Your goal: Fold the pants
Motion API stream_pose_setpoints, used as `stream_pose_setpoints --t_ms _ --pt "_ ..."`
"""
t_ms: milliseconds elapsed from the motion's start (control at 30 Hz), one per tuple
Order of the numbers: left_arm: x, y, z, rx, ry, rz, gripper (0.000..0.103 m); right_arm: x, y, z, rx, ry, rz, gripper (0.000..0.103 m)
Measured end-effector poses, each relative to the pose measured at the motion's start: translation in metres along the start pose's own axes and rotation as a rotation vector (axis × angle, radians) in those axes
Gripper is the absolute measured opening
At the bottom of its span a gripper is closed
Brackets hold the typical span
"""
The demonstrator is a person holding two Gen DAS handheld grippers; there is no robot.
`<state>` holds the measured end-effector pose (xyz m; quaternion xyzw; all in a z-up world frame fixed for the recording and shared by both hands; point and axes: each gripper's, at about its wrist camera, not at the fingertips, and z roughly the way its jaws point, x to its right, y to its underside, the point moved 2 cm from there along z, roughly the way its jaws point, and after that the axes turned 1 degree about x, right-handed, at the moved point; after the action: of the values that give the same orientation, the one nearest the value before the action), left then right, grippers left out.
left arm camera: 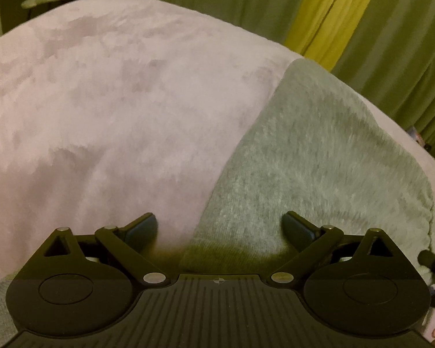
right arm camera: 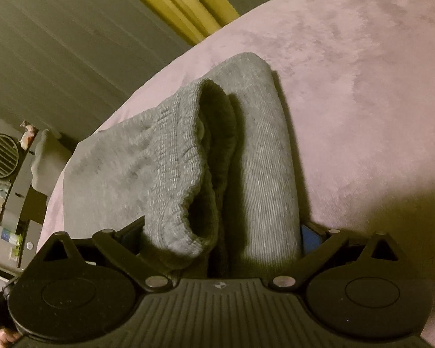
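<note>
The grey knit pants [left arm camera: 319, 162] lie folded on a pink fuzzy bed cover [left arm camera: 107, 101]. My left gripper [left arm camera: 220, 226] is open, low over the cover, with the pants' left edge running between its fingers; nothing is held. In the right wrist view the pants [right arm camera: 174, 156] show a ribbed waistband or cuff opening that stands up in a fold. My right gripper [right arm camera: 221, 232] is wide open, with the bunched end of the pants lying between its fingers; I cannot tell if they press it.
Green and yellow curtains [left arm camera: 348, 14] hang behind the bed. In the right wrist view a round fan or heater [right arm camera: 0, 156] and a cluttered shelf stand off the bed's left edge. The pink cover [right arm camera: 362, 87] stretches far to the right.
</note>
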<state>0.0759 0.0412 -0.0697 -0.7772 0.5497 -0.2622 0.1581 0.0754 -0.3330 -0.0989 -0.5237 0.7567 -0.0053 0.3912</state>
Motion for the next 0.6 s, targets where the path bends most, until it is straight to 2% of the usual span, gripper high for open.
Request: stream_pose_setpoints --t_ms 467,500,600 --pt "0.004 -0.001 -0.003 -0.007 -0.011 0.012 0.1 -0.003 0.0 -0.005 0.016 -0.023 -0.005 0.099" --pt "0.003 -0.002 -0.004 -0.01 0.004 0.011 0.1 -0.002 0.0 -0.004 0.015 -0.023 -0.005 0.099" --pt "0.0 -0.01 -0.004 -0.036 0.11 0.014 0.1 -0.002 -0.001 -0.005 0.01 -0.029 -0.002 0.099"
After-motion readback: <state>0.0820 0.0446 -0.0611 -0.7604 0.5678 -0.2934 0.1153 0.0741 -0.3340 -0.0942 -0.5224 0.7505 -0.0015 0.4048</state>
